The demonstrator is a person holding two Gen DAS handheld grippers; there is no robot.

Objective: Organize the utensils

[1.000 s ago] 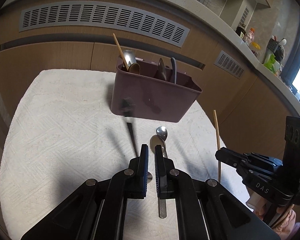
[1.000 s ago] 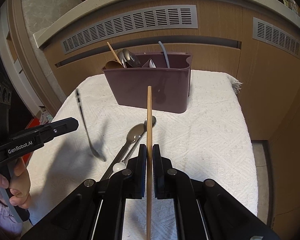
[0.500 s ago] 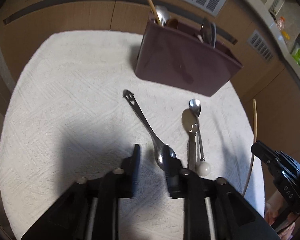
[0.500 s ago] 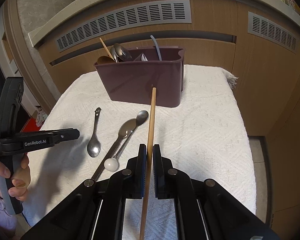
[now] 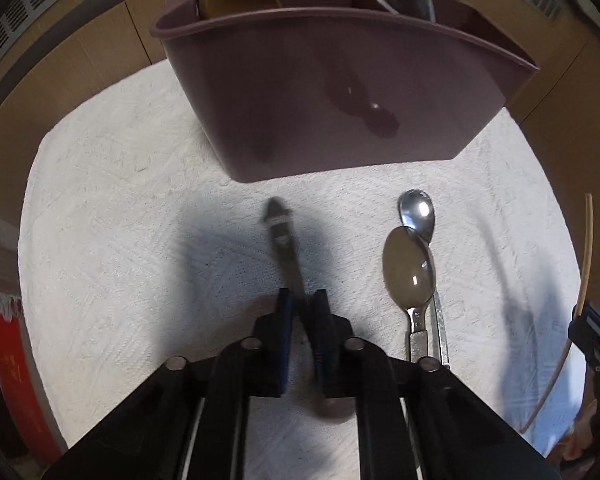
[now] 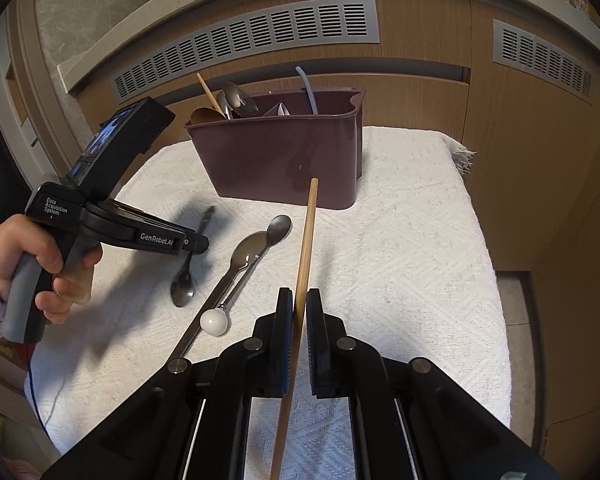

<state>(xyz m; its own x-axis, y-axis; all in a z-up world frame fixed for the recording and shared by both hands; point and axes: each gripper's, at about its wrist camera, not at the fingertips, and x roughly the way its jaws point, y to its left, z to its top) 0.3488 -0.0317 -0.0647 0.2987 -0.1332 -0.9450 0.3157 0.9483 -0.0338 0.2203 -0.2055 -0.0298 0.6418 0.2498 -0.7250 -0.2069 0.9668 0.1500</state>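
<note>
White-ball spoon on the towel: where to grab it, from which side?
Take the ball-ended spoon by its thin stem just above the white ball, claw coming straight down, fingers across the stem. That end lies flat on the towel. Its bowl sits partly under the larger spoon, whose handle runs close alongside, so probably bias toward the side away from that handle.

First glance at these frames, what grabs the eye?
The wooden chopstick clamped upright in the right claw, pointing at the maroon utensil caddy at the back of the white cloth. Left of it, the left claw closes around a blurred small spoon, beside two crossed spoons lying on the cloth.
</note>
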